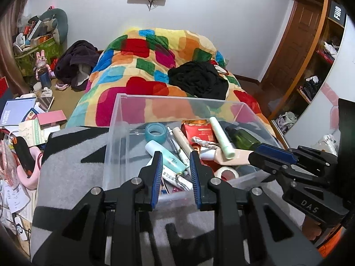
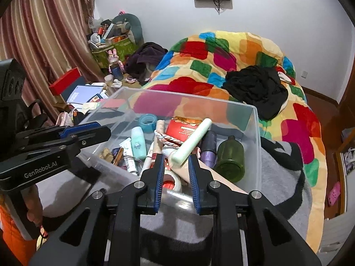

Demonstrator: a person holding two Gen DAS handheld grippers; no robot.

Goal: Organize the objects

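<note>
In the left view, a clear box (image 1: 115,119) is seen mid-frame on a grey blanket (image 1: 73,166). The left gripper (image 1: 175,164) is held a little apart, with nothing in it, above a blue tube (image 1: 165,154).

In the right view, the right gripper (image 2: 176,166) is also a little apart, empty. A green tube (image 2: 193,143) slants from lower left to upper right. It looks light, stiff and smooth, so it is best taken at the middle.

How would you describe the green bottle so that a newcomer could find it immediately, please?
Find the clear plastic bin on the grey blanket at the foot of the colourful bed. The green bottle lies against its right wall, beside a purple bottle. It is the only dark, see-through green item.
</note>
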